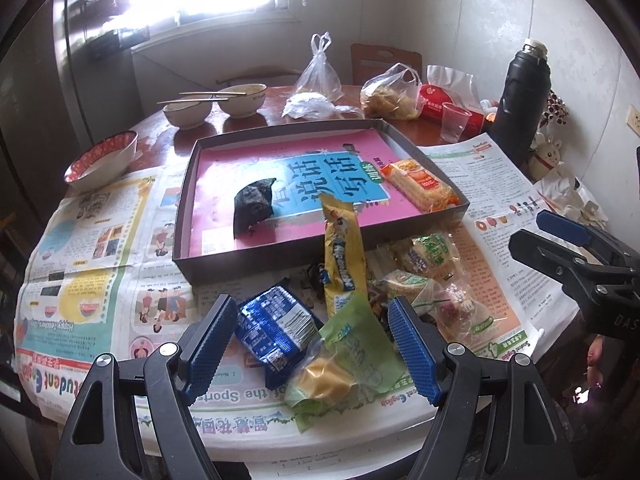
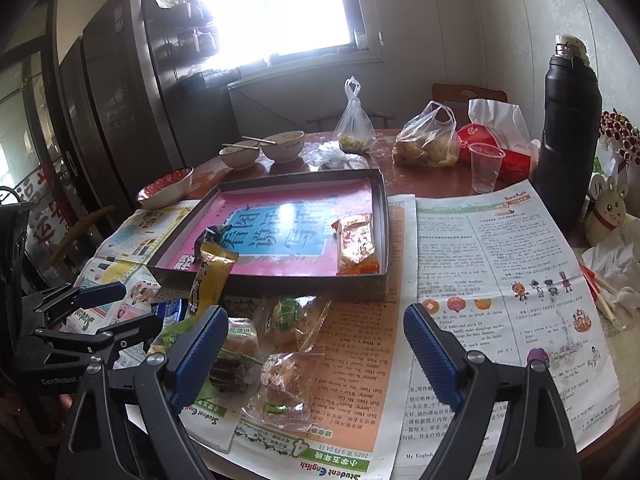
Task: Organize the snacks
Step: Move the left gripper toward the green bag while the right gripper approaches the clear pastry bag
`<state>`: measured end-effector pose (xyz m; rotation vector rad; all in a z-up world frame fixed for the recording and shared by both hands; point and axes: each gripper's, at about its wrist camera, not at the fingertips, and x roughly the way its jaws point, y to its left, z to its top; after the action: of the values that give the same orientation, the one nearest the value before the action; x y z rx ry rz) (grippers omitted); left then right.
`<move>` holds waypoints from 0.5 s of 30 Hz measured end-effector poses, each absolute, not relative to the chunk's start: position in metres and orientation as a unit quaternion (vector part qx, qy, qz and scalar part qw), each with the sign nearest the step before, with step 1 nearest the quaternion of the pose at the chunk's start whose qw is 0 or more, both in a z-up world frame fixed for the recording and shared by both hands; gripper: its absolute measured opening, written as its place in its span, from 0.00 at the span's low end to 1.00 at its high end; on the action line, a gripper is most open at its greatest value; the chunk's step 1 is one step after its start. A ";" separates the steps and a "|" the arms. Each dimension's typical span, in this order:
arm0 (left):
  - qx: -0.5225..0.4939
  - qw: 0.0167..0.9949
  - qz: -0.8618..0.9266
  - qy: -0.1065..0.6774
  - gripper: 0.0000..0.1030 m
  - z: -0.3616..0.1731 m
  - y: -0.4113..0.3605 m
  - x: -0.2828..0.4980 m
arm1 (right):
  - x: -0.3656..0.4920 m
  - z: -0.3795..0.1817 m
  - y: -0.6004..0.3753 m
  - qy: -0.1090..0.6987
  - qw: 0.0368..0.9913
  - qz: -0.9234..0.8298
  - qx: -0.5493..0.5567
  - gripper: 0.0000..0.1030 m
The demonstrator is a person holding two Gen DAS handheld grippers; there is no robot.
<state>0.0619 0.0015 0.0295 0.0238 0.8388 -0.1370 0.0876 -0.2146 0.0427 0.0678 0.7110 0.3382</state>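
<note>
A shallow grey box [image 1: 182,216] [image 2: 382,216] with a pink book inside lies on the newspaper. In it are a black packet [image 1: 253,207] and an orange cracker pack [image 1: 420,185] [image 2: 356,244]. A yellow snack bar [image 1: 344,256] [image 2: 212,276] leans on the box's front wall. In front lie a blue packet [image 1: 276,328], a green-and-yellow pack [image 1: 348,352] and several clear-wrapped pastries [image 1: 432,252] [image 2: 280,380]. My left gripper [image 1: 316,344] is open, with the blue and green packs between its fingers. My right gripper [image 2: 316,356] is open over the pastries; it also shows in the left wrist view [image 1: 576,244].
Behind the box stand two bowls with chopsticks [image 1: 216,106], a red-rimmed bowl [image 1: 104,158], plastic bags [image 1: 392,94], a red tissue pack [image 2: 500,148], a clear cup [image 2: 486,168] and a tall black flask [image 2: 568,132]. Crumpled tissues [image 2: 616,272] lie at the right edge.
</note>
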 end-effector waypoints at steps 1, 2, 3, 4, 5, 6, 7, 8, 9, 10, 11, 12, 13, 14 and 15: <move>0.012 0.911 -0.065 0.408 0.77 0.028 0.003 0.062 | 0.087 0.042 -0.215 0.347 0.923 0.164 0.032 0.87; 0.012 0.910 -0.064 0.409 0.77 0.028 0.004 0.061 | 0.087 0.041 -0.215 0.347 0.923 0.163 0.030 0.87; 0.013 0.910 -0.061 0.410 0.77 0.027 0.004 0.060 | 0.087 0.040 -0.215 0.348 0.923 0.163 0.029 0.87; 0.014 0.911 -0.062 0.409 0.77 0.027 0.005 0.059 | 0.087 0.040 -0.215 0.349 0.922 0.163 0.030 0.87; 0.015 0.911 -0.061 0.408 0.77 0.027 0.005 0.058 | 0.087 0.039 -0.216 0.349 0.922 0.163 0.031 0.87; 0.016 0.911 -0.060 0.409 0.77 0.027 0.005 0.057 | 0.087 0.038 -0.216 0.350 0.922 0.163 0.031 0.87; 0.017 0.910 -0.061 0.409 0.77 0.026 0.006 0.056 | 0.086 0.038 -0.216 0.351 0.922 0.162 0.030 0.87; 0.017 0.910 -0.061 0.410 0.77 0.026 0.006 0.055 | 0.086 0.038 -0.216 0.351 0.922 0.162 0.030 0.87; 0.018 0.909 -0.062 0.411 0.77 0.025 0.007 0.055 | 0.086 0.037 -0.216 0.352 0.921 0.163 0.029 0.87; 0.019 0.908 -0.063 0.413 0.77 0.024 0.007 0.054 | 0.085 0.037 -0.215 0.353 0.921 0.163 0.028 0.87; 0.019 0.908 -0.063 0.415 0.77 0.023 0.008 0.054 | 0.085 0.036 -0.215 0.353 0.921 0.163 0.028 0.87; 0.019 0.907 -0.063 0.416 0.77 0.021 0.008 0.053 | 0.085 0.036 -0.215 0.354 0.920 0.163 0.028 0.87; 0.019 0.906 -0.064 0.418 0.77 0.020 0.008 0.053 | 0.085 0.035 -0.214 0.355 0.920 0.163 0.026 0.87; 0.019 0.905 -0.065 0.420 0.77 0.018 0.008 0.052 | 0.085 0.034 -0.213 0.356 0.920 0.164 0.025 0.87; 0.019 0.903 -0.067 0.424 0.77 0.016 0.008 0.051 | 0.084 0.033 -0.213 0.358 0.919 0.164 0.024 0.87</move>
<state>0.0513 0.0083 0.0161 0.0384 0.8762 -0.1389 0.0838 -0.2126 0.0327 0.0493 0.7361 0.3381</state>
